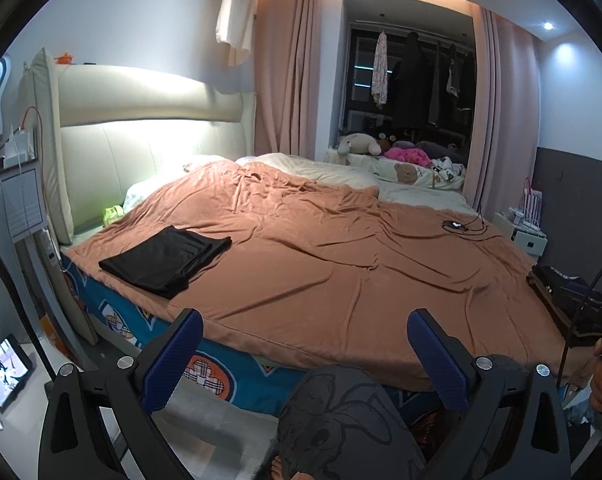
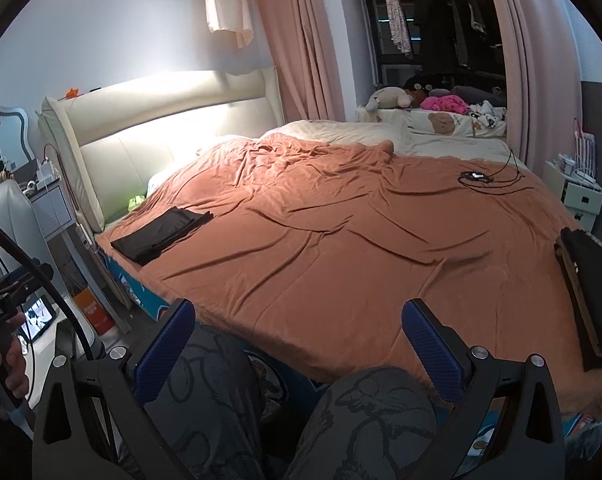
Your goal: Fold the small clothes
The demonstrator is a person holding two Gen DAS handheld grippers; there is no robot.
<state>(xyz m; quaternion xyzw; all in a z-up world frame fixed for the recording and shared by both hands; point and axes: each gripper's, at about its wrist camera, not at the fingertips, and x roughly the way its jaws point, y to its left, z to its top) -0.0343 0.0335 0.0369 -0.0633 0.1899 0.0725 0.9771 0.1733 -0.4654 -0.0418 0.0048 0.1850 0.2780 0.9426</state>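
Observation:
A folded black garment [image 1: 167, 255] lies flat near the left edge of the bed on the orange-brown blanket [image 1: 341, 248]; it also shows in the right wrist view [image 2: 161, 234]. A stack of dark clothes [image 2: 593, 280] sits at the bed's right edge, also seen in the left wrist view [image 1: 561, 280]. My left gripper [image 1: 305, 344] is open and empty, held off the bed's near edge above my knees. My right gripper [image 2: 299, 338] is open and empty, also held before the near edge.
The headboard [image 1: 141, 120] is at the left with a bedside table [image 1: 21, 200]. A black cable and small device [image 2: 479, 177] lie on the blanket far right. Stuffed toys [image 2: 421, 98] and a cream duvet are at the far side. A tablet [image 1: 3, 374] stands on the floor at left.

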